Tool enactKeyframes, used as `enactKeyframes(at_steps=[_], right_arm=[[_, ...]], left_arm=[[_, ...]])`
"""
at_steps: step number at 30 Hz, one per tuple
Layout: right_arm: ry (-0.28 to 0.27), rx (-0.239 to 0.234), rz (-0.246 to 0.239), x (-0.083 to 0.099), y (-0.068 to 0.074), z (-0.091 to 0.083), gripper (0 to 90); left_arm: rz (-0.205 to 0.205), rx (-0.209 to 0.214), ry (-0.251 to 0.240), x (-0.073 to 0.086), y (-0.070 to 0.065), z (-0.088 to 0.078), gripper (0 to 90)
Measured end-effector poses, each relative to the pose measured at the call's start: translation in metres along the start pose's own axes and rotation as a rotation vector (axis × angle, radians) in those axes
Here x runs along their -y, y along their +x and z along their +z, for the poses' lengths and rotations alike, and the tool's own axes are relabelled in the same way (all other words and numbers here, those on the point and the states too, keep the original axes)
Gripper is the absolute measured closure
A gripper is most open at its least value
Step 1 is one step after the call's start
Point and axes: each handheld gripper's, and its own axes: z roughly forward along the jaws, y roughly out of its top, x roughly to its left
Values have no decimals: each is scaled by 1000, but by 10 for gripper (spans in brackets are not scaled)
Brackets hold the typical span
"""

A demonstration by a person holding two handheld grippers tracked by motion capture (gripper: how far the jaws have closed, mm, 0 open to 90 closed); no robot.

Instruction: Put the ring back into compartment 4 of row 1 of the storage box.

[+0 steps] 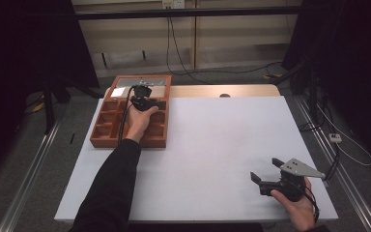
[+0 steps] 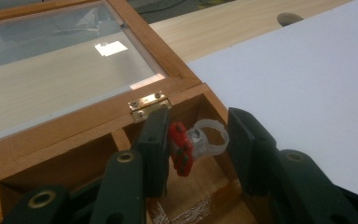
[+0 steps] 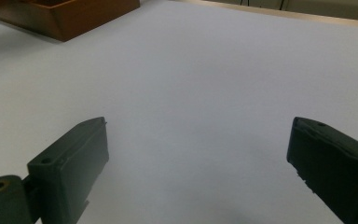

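High view: wooden box (image 1: 107, 129), reddish-brown, divided into small square compartments, sits at far left of a matte white tabletop (image 1: 207, 145). Its lid (image 1: 142, 86) is swung back flat, glass pane in a wood frame, catching reflections. Left gripper (image 1: 145, 103) is over the box's back row w/ a black cable trailing along the dark sleeve. Right gripper (image 1: 265, 176) rests near the front right corner of the table, well apart from the box, grey three-cornered plate on top.

Left gripper view: black hard-plastic jaws are pinched on a toy ring (image 2: 200, 142). Translucent whitish band, smooth and round; red knobbly piece on one side, pressed against the left pad, band's far edge against the right pad. Ring hangs over the corner compartment next to the small brass hinge (image 2: 150, 105) w/ screws. Compartment floor is bare pale wood; some clear crinkly film at the bottom edge. Lid glass shows bright square reflections.

Right gripper view: jaws (image 3: 200, 168) stand wide, nothing betw. them, blocky black pads w/ rough-cut edges over plain white surface. Box corner at top left, smooth varnished sides.
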Motion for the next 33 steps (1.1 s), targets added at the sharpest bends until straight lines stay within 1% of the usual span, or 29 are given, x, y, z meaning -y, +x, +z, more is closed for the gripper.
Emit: enactKeyframes(at_steps=[1, 2, 4, 5, 7, 9, 12, 14, 15, 18, 20, 23, 25, 26, 28, 29, 31, 32, 33], right_arm=[[-1, -2, -2, 0, 0, 0, 50], [-4, -1, -4, 0, 0, 0, 50], [-3, -2, -3, 0, 0, -1, 50], [-1, -3, -2, 0, 0, 0, 50], [-3, -1, -2, 0, 0, -1, 50], [-5, -1, -1, 0, 0, -1, 50], [-3, -2, -2, 0, 0, -1, 50], [-2, -1, -4, 0, 0, -1, 50], [-2, -1, -3, 0, 0, -1, 50], [-3, 0, -4, 0, 0, -1, 50], [-1, -3, -2, 1, 0, -1, 50], [-1, 1, 4, 1, -2, -1, 50], [-1, 2, 3, 2, -2, -1, 50], [0, 2, 4, 2, -2, -1, 50], [0, 0, 5, 2, -2, -1, 50], [-2, 1, 4, 2, -2, -1, 50], [-4, 1, 10, 2, -2, -2, 50], [-3, 0, 5, 2, -2, -2, 50], [-3, 0, 1, 2, -2, -1, 50]], left_arm=[[2, -3, 3, 0, -1, 1, 602], [-6, 5, 2, 0, -1, 1, 601], [0, -4, 12, 0, -3, 2, 599], [-6, -3, 13, 0, -3, 2, 598], [-25, -5, -2, -1, -3, 1, 595], [-25, -11, 2, 0, 0, 1, 590], [-35, -2, -4, 1, 2, -1, 578], [-42, -4, -12, 0, 2, -2, 542], [-38, -5, -10, 0, 2, -3, 525], [-30, 2, -11, -2, 0, -5, 521], [-28, 0, -22, -2, -1, -6, 486], [-26, 10, -19, -2, -2, -7, 453], [-35, 18, -24, -2, -2, -8, 425], [-48, 22, -27, -2, -2, -8, 402], [-46, 18, -23, -2, -1, -9, 348], [-60, 15, -28, -3, -1, -11, 324], [-90, 23, -39, -3, 0, -13, 251], [-84, 20, -36, -3, 0, -15, 230], [-86, 24, -44, -3, 0, -16, 203]])
